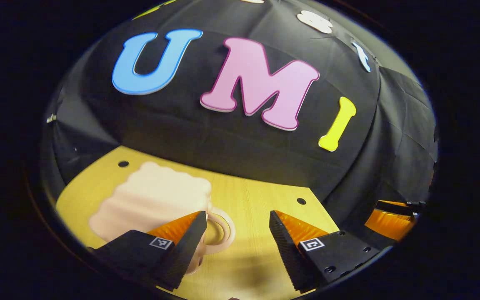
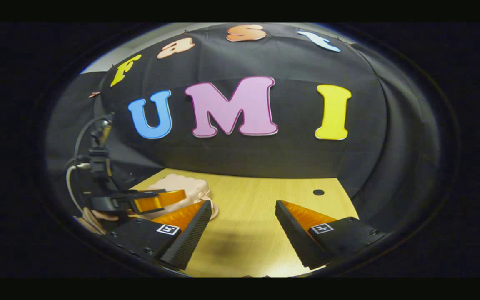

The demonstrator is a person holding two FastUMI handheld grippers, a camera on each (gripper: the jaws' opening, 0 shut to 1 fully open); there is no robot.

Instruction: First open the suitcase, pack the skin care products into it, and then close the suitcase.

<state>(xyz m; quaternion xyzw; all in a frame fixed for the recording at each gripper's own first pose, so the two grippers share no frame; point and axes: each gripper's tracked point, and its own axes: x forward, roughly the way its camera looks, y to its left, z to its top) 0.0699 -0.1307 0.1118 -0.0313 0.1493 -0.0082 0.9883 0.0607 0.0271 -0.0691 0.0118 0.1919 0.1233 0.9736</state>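
A small pale pink suitcase (image 1: 152,200) with a ribbed shell lies flat on the wooden table (image 1: 248,200), blurred in the left gripper view. Its round handle (image 1: 220,232) points toward me. My left gripper (image 1: 236,227) is open, its left finger in front of the case's near right corner and the handle just inside the gap. In the right gripper view the suitcase (image 2: 183,186) sits at the left, with the left gripper (image 2: 148,201) held beside its near edge. My right gripper (image 2: 244,210) is open over bare table to the right of the case.
The table (image 2: 261,196) has small dark holes (image 2: 318,192) near its far edge and ends at the black cloth wall. A cable (image 2: 72,175) trails from the left gripper's body. Part of the right gripper (image 1: 390,221) shows at the far right of the left gripper view.
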